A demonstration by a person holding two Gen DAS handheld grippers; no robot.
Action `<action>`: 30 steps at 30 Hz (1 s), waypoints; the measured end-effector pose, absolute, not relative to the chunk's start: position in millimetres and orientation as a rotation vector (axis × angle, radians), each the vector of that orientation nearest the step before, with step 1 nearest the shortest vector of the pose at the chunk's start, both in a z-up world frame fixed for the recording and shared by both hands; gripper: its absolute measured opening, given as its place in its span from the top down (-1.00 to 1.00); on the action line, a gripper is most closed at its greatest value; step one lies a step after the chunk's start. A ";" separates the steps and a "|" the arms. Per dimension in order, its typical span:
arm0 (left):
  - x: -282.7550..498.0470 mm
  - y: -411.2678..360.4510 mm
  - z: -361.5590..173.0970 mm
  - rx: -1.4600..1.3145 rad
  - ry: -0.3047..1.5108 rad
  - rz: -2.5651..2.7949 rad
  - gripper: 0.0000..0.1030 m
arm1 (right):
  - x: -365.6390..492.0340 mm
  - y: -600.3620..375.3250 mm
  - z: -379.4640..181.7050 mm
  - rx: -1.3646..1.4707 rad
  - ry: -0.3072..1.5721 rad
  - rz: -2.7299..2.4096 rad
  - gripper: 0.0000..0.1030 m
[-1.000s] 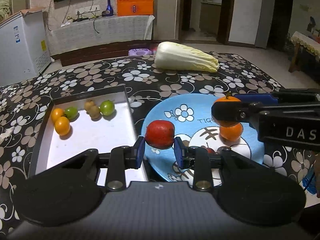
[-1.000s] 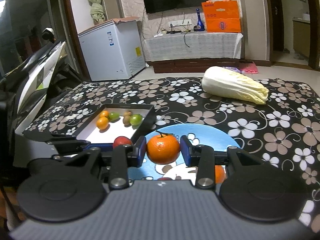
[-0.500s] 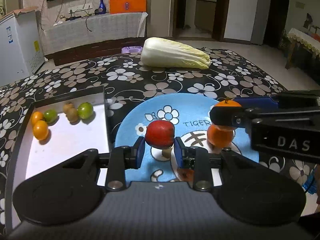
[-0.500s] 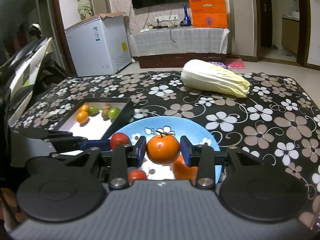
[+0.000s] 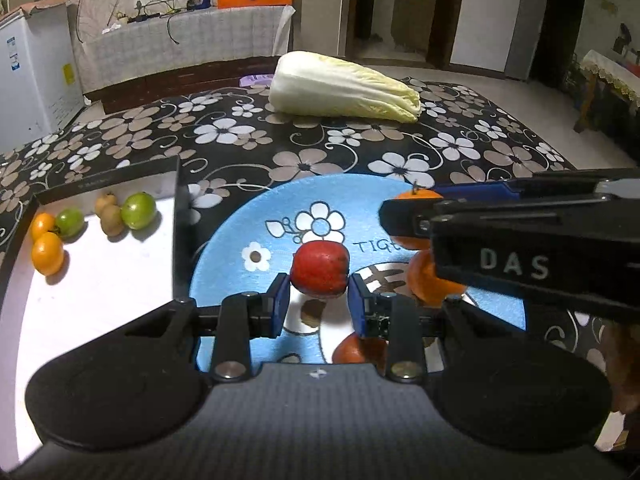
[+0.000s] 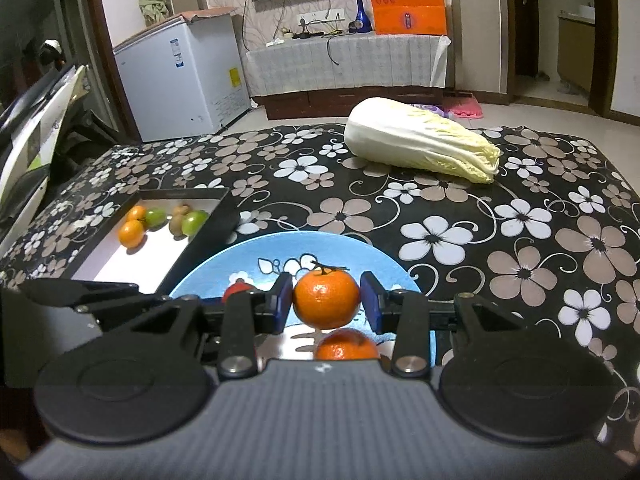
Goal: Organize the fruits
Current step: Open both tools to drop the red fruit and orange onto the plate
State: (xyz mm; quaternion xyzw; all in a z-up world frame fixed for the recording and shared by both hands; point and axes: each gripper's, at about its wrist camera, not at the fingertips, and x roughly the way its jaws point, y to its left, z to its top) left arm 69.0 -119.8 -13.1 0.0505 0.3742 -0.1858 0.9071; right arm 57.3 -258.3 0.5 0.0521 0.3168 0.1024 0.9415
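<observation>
Holding a red fruit (image 5: 319, 267) tight between its two blue pads, the left claw (image 5: 319, 298) hangs over the blue plate (image 5: 232, 256). The fruit is up off the plate, and its shadow sits right under it. The right claw (image 6: 326, 300) is squeezed on an orange (image 6: 326, 299) with a little stem on top, also above the plate. From the left camera, the right claw crosses in from the right side, close beside the red fruit but not touching it.

Two more fruits lie on the plate: another orange (image 6: 346, 346) just under the held one, and a red one (image 5: 354, 350) near the plate's near edge, partly hidden by the left claw.

A black box (image 6: 208, 236) with a white floor sits just left of the plate, its right wall nearly touching the plate's rim. At its far end are two small oranges (image 5: 47, 247), two green fruits (image 5: 139, 211) and two brown ones (image 5: 109, 215) (all bunched by the back wall). The near part of the white floor is bare.

A big cabbage (image 6: 420, 146) lies far back on the flowered cloth (image 6: 520, 240), well apart from the plate. The cloth between them holds nothing, and so does the cloth to the plate's right.
</observation>
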 end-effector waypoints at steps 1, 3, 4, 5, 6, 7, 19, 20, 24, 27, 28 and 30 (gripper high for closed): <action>69.4 -121.5 -14.1 0.103 0.777 -0.384 0.29 | 58.5 -257.5 -0.4 0.105 0.650 0.209 0.22; 68.3 -125.5 -16.4 0.108 0.783 -0.386 0.29 | 61.0 -255.8 -2.2 0.100 0.657 0.210 0.22; 67.6 -127.5 -17.1 0.113 0.783 -0.388 0.29 | 62.2 -254.5 -3.0 0.097 0.660 0.211 0.22; 66.9 -128.9 -17.9 0.118 0.783 -0.389 0.29 | 63.5 -253.4 -3.5 0.094 0.662 0.212 0.22; 66.6 -130.0 -18.5 0.121 0.783 -0.392 0.29 | 64.5 -252.2 -4.0 0.092 0.663 0.214 0.22; 66.5 -130.9 -19.0 0.122 0.784 -0.392 0.29 | 65.5 -251.1 -4.4 0.090 0.664 0.217 0.22; 68.2 -136.5 -24.9 0.120 0.793 -0.393 0.29 | 79.3 -248.8 -14.8 0.075 0.691 0.219 0.21; 67.9 -137.2 -25.2 0.121 0.792 -0.391 0.29 | 79.2 -248.0 -15.2 0.073 0.693 0.224 0.21; 67.0 -138.2 -25.7 0.129 0.788 -0.388 0.29 | 79.4 -245.3 -16.9 0.063 0.700 0.229 0.21; 67.6 -137.0 -26.2 0.128 0.791 -0.383 0.29 | 79.8 -244.8 -18.3 0.061 0.705 0.227 0.21; 67.4 -136.5 -26.2 0.127 0.790 -0.382 0.29 | 79.9 -244.4 -18.8 0.060 0.706 0.227 0.21; 66.9 -136.0 -25.7 0.127 0.789 -0.384 0.29 | 79.6 -244.2 -19.0 0.061 0.705 0.227 0.21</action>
